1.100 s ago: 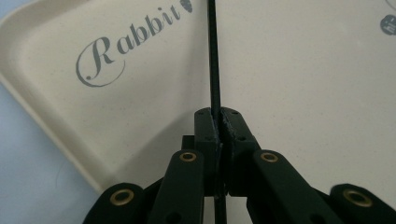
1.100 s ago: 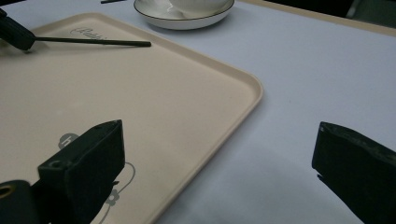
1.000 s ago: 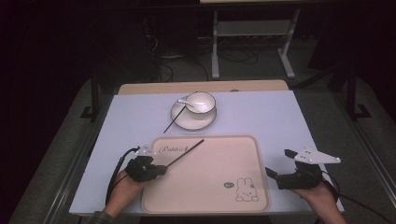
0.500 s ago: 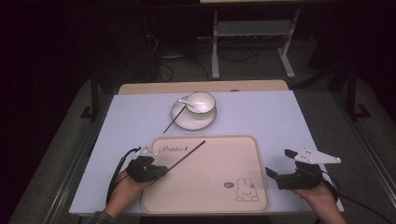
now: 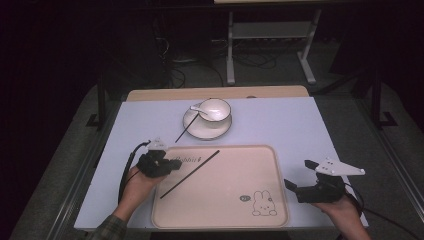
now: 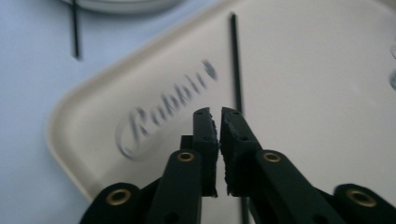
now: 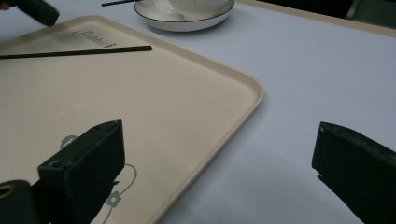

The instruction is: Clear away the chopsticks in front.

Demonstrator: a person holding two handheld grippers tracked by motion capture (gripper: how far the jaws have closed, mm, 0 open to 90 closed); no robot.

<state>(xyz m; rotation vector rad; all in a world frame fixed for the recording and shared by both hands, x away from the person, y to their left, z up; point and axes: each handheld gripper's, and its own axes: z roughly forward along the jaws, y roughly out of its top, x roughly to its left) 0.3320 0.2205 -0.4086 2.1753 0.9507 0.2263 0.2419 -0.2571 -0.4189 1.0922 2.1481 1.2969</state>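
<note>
A beige tray (image 5: 220,200) lies at the worktop's (image 5: 300,125) near edge, with a rabbit drawing at its near right corner. One black chopstick (image 5: 190,174) lies slantwise on the tray's left half. The left tongs (image 5: 176,163) hang over the tray's far left corner, clenched with only a thin slit between the jaws, nothing held, the chopstick running just beside them. The right tongs (image 5: 299,175) hover released off the tray's right edge. A second chopstick (image 5: 184,131) leans on the saucer (image 5: 200,131) under a bowl (image 5: 216,110) with a spoon (image 5: 197,108), near the far edge.
</note>
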